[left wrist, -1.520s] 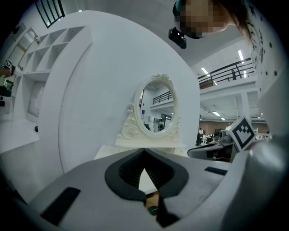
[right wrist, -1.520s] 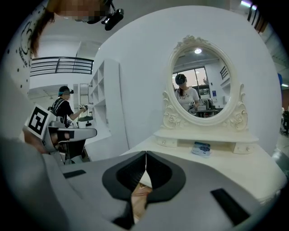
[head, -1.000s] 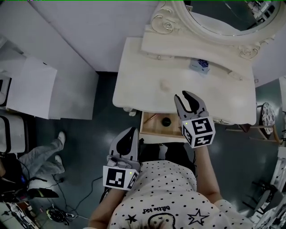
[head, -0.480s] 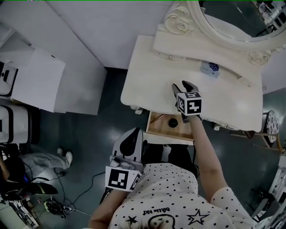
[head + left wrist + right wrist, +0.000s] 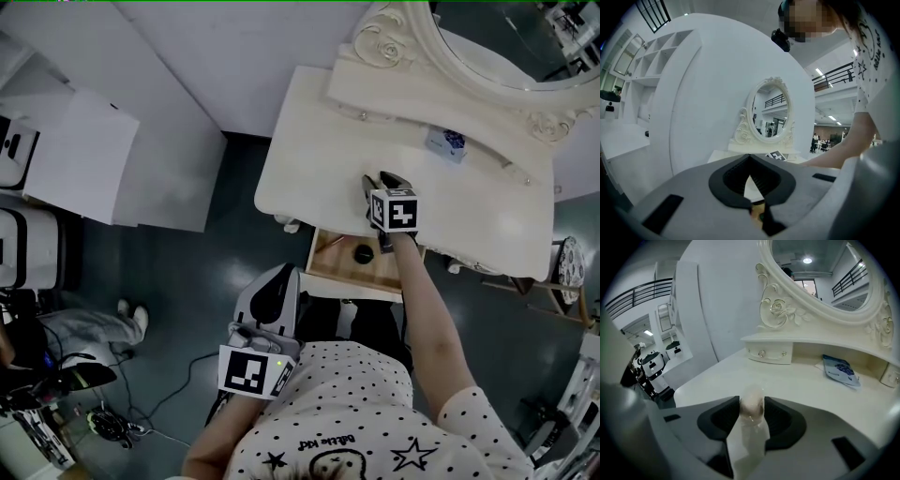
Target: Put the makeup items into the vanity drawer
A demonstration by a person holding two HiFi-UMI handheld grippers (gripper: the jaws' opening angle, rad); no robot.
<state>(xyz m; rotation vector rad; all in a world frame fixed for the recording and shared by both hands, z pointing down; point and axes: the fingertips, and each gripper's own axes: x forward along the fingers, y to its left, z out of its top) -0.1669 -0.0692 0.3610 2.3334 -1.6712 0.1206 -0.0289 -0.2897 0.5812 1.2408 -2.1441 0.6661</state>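
Right gripper (image 5: 378,180) over vanity (image 5: 300,169) top, wide jaws just narrowing, small jar (image 5: 752,405) between, ungripped; left gripper (image 5: 279,277) closed, empty, in front of vanity.

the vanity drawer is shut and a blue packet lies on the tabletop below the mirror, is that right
Not quite. The drawer stands pulled open, with a dark round item inside it, as the head view shows. The blue packet does lie on the tabletop below the mirror.
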